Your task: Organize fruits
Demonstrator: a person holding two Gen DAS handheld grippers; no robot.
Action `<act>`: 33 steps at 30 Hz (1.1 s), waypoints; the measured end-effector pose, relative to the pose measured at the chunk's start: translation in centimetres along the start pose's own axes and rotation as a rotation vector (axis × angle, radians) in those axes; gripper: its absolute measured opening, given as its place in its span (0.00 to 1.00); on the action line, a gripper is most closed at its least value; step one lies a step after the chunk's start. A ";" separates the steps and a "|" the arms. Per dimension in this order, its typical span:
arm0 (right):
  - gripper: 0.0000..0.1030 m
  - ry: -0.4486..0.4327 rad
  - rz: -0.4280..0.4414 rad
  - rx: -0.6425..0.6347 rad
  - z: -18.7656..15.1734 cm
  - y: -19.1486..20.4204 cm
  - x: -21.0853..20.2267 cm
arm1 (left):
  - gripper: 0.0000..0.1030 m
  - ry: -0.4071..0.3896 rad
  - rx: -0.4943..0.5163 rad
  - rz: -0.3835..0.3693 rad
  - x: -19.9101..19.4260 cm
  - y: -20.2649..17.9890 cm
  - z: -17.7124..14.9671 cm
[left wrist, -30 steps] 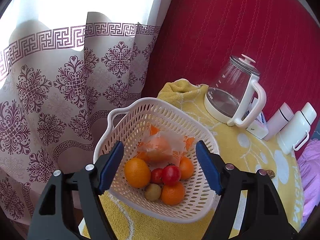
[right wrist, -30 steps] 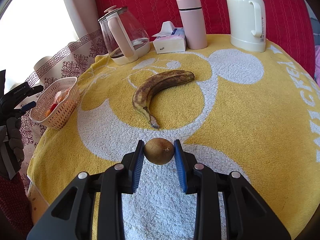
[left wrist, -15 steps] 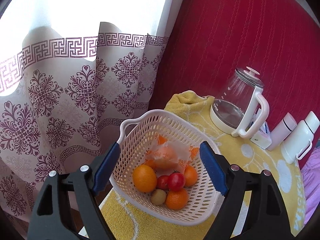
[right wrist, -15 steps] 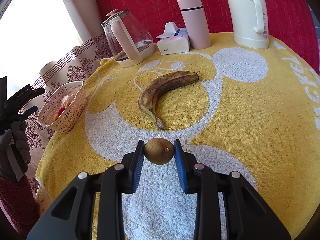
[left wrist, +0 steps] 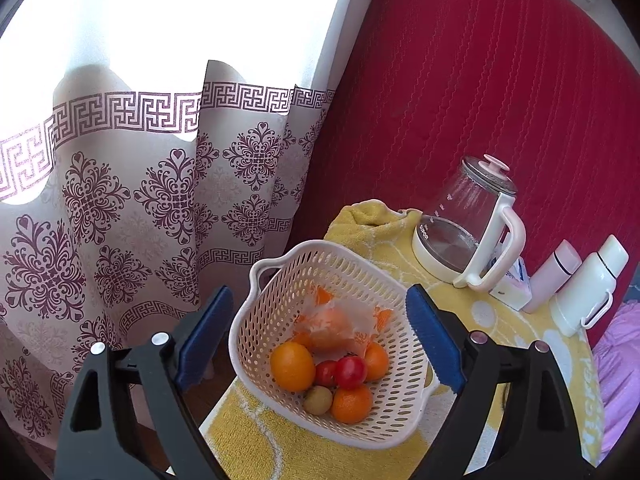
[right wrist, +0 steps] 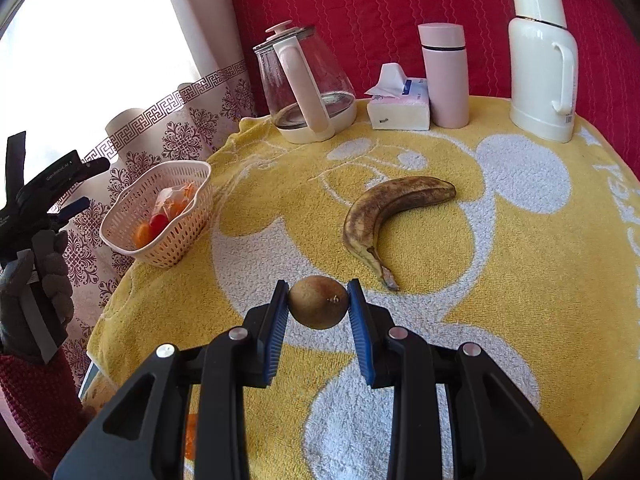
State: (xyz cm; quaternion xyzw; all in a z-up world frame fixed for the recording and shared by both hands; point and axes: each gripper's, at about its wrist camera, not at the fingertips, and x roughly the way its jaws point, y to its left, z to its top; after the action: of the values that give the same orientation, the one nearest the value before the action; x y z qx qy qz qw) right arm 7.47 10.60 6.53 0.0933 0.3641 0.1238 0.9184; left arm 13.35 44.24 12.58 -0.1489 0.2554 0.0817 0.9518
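Gripping kiwi: right claw; left claw gapes, basket contents seen there.

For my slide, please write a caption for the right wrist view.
Right claw grips a brown round fruit above the yellow towel; spotted banana lies ahead.

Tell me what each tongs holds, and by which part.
The right tongs grip a brown round fruit by its two opposite sides, pads against its middle. The left tongs are open above the basket and hold nothing.
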 end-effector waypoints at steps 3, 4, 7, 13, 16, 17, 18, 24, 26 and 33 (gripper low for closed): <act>0.29 -0.002 0.026 -0.045 1.3 2.6 0.6 | 0.88 -0.018 0.014 0.011 -0.4 0.3 0.3; 0.29 -0.002 0.037 -0.059 1.8 3.5 0.8 | 0.89 -0.027 0.020 0.016 -0.6 0.4 0.5; 0.29 0.002 0.070 -0.096 2.9 6.2 1.7 | 0.91 -0.051 0.022 0.030 -1.1 0.9 0.9; 0.29 0.036 0.150 -0.107 4.7 10.9 4.2 | 0.92 -0.071 -0.020 0.034 -1.7 2.5 1.6; 0.29 0.069 0.192 -0.099 5.3 13.0 5.5 | 0.92 -0.070 -0.032 0.037 -1.7 3.1 1.8; 0.29 0.078 0.200 -0.099 5.5 13.6 5.9 | 0.92 -0.071 -0.034 0.042 -1.7 3.3 1.8; 0.29 0.086 0.204 -0.100 5.6 14.2 6.3 | 0.92 -0.072 -0.035 0.045 -1.7 3.4 1.9; 0.29 0.128 0.213 -0.089 6.4 16.2 8.3 | 0.92 -0.076 -0.051 0.040 -1.9 4.0 2.1; 0.29 0.135 0.213 -0.081 6.5 16.7 8.8 | 0.92 -0.078 -0.055 0.037 -1.9 4.0 2.1; 0.31 0.162 0.240 -0.064 6.7 17.8 9.8 | 0.92 -0.078 -0.056 0.030 -2.0 4.0 2.1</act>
State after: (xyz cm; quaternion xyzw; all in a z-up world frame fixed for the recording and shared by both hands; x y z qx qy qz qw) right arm 16.15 29.92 9.64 0.0963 0.4191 0.2514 0.8671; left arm 11.64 48.47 14.36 -0.1685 0.2179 0.1086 0.9552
